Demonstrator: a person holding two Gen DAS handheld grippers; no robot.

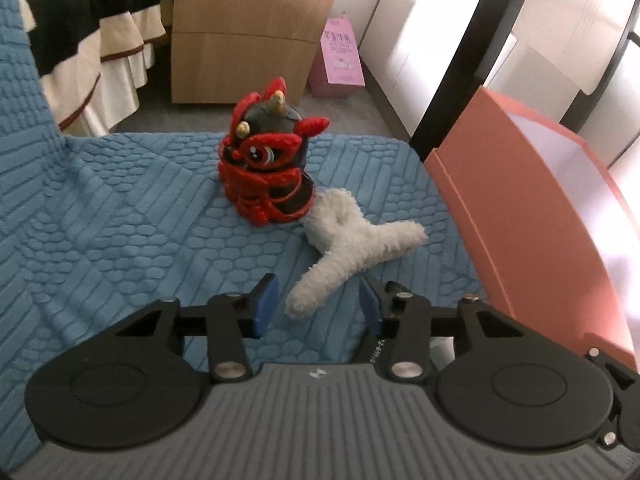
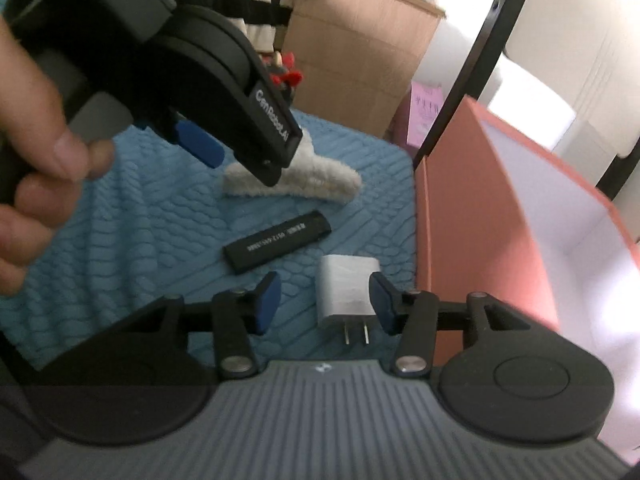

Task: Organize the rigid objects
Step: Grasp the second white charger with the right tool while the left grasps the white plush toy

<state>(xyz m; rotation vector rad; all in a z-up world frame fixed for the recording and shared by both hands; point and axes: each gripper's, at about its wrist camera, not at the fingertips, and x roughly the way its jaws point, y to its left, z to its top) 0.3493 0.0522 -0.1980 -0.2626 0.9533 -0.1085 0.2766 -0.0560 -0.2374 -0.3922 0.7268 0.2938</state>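
A red and black lion-dance figurine (image 1: 266, 160) stands on the blue textured cover (image 1: 120, 208). A white fluffy hair claw clip (image 1: 352, 246) lies just in front of it, its near end between the open fingers of my left gripper (image 1: 318, 306). In the right wrist view a white charger plug (image 2: 347, 292) lies prongs toward me, between the open fingers of my right gripper (image 2: 326, 300). A black lighter (image 2: 277, 246) lies beyond it. The clip (image 2: 320, 178) lies farther off, under the left gripper (image 2: 224, 144), which shows from above.
An open salmon-pink box (image 1: 532, 216) with a white inside stands at the cover's right edge; it also shows in the right wrist view (image 2: 480, 216). A wooden cabinet (image 1: 248, 28), a pink bag (image 1: 340, 56) and a black frame bar (image 1: 452, 64) lie beyond.
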